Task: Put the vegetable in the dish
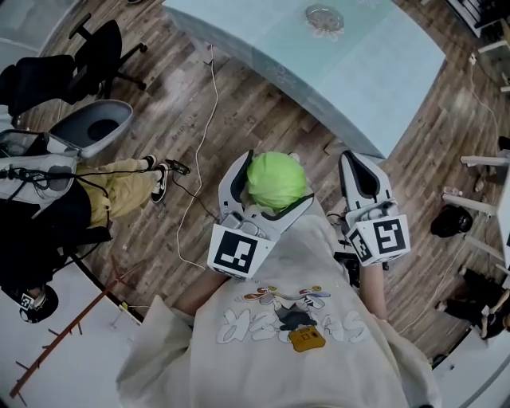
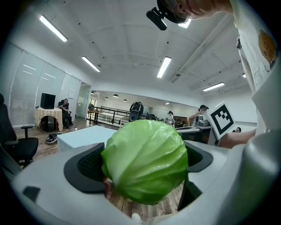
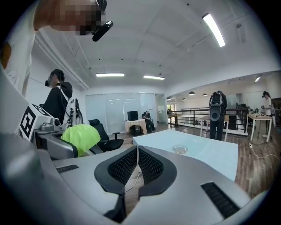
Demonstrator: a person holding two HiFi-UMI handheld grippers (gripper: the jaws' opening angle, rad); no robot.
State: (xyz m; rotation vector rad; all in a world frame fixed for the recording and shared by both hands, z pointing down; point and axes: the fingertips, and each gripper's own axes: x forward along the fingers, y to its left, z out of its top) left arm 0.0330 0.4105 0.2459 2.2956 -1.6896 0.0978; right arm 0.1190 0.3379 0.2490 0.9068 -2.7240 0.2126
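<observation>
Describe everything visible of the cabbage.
The cabbage is a round, light green head with smooth, tightly wrapped leaves and pale veins. It looks whole and clean. The left gripper is shut on it, with a dark jaw pad pressing each side, and nothing else touches it. It hangs in the air above the wooden floor, in front of the person's chest, short of the pale table where the glass dish sits.

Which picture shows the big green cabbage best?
The left gripper view. The round, pale green leafy cabbage fills its middle, close up, clamped in the left gripper. The head view shows only its top from above; the right gripper view shows it small, off to the left.
</observation>
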